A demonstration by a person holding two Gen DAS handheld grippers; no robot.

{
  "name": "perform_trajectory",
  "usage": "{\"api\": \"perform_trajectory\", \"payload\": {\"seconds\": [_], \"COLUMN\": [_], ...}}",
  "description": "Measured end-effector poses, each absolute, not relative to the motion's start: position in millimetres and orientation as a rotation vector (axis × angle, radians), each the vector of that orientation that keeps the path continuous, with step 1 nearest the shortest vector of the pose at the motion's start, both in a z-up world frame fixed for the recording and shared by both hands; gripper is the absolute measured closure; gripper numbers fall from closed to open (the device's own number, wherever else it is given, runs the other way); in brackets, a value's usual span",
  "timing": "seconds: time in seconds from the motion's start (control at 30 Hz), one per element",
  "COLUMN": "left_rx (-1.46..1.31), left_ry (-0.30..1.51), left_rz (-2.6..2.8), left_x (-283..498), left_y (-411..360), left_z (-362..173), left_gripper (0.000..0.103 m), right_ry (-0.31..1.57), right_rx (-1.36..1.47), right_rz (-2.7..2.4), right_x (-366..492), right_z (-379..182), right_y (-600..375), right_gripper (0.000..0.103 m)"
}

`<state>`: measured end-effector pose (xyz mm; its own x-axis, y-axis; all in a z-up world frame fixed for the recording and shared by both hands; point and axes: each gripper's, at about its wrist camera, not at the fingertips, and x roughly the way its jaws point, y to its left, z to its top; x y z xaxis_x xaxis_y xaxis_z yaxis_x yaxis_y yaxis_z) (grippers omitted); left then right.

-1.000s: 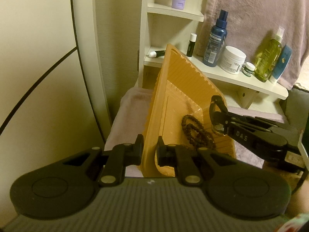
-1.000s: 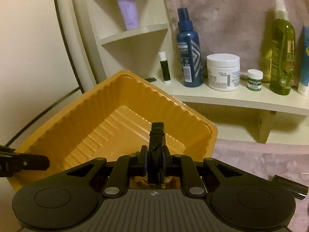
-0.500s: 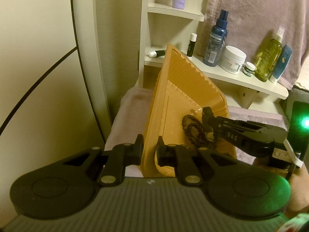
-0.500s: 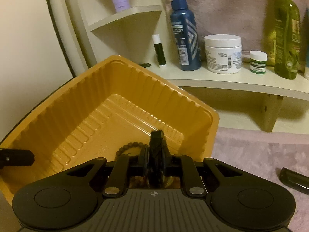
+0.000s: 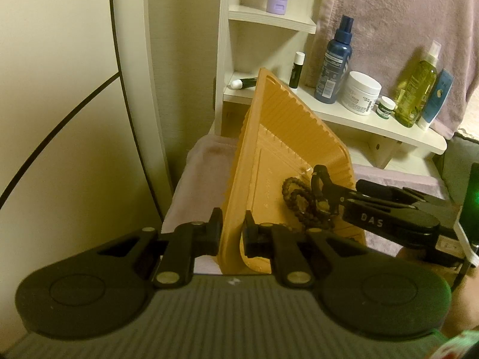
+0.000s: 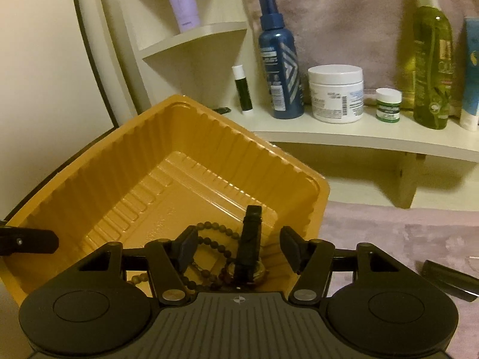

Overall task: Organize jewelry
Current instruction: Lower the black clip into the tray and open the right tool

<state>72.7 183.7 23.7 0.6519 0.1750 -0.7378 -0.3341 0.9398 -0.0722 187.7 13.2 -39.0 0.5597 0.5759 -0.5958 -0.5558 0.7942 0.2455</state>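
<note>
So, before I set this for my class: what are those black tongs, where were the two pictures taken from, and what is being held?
A person holds a pair of hand-worked tongs in each hand, with a camera on each looking along its fingers. In the left camera's picture, the left tongs are shut on the wall of an orange tray, tilting it up. In the right camera's picture, the right tongs are opening; a black-strapped watch stands between them, no longer pinched, beside a brown bead bracelet in the tray. Behind is a shelf of bottles and jars.
</note>
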Motion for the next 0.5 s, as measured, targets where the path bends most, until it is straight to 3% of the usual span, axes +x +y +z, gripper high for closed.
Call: {"api": "perform_trajectory", "payload": {"seconds": [0.5], "left_rx": [-0.204], "left_ry": [0.809], "left_rz": [0.293], "left_x": [73], "left_y": [182], "left_z": [25], "left_gripper": [0.092], "right_ry": [0.627], "right_rx": [0.04], "right_rz": [0.463], "right_x": [165], "right_z": [-30], "right_y": [-70], "right_gripper": [0.042]}}
